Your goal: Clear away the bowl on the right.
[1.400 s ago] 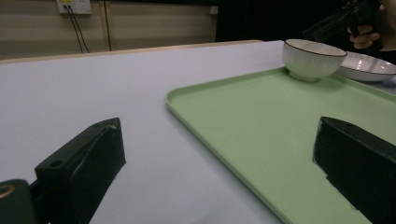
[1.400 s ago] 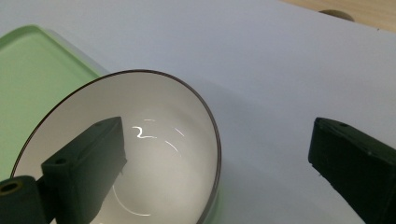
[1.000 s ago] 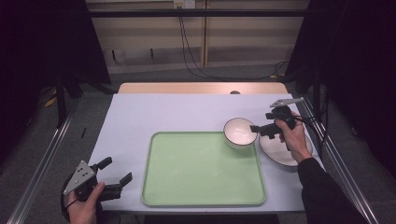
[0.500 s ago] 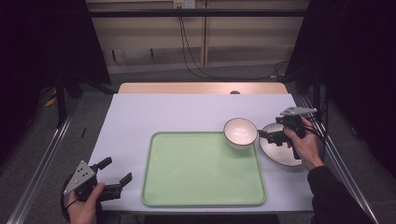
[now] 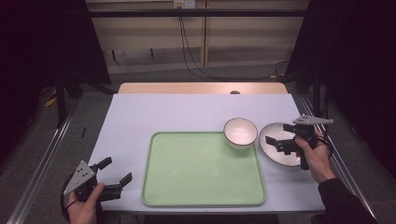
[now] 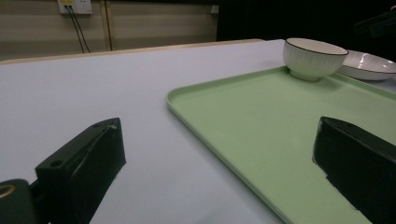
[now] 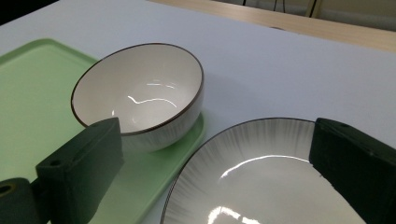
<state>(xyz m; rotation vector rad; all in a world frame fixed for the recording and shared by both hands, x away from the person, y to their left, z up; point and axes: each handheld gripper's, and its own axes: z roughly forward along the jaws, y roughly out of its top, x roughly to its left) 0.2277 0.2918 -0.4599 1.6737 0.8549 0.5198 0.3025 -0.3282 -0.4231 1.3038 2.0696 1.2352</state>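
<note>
A white bowl with a dark rim stands at the far right corner of the green tray. Just right of the tray lies a white plate with a dark rim. My right gripper hovers open over the plate, its jaws pointing left toward the bowl with nothing between them. In the right gripper view, the bowl is ahead to the left and the plate lies under the jaws. My left gripper is open and empty near the table's front left corner, aimed at the tray.
The table has a pale cover, with a wooden strip along its far edge. Metal rails run along the floor on both sides. Cables hang down the back wall.
My right gripper has drawn back from the bowl's right rim, moving right and nearer the person, and now hangs over the plate. The bowl and the left gripper have stayed put.
</note>
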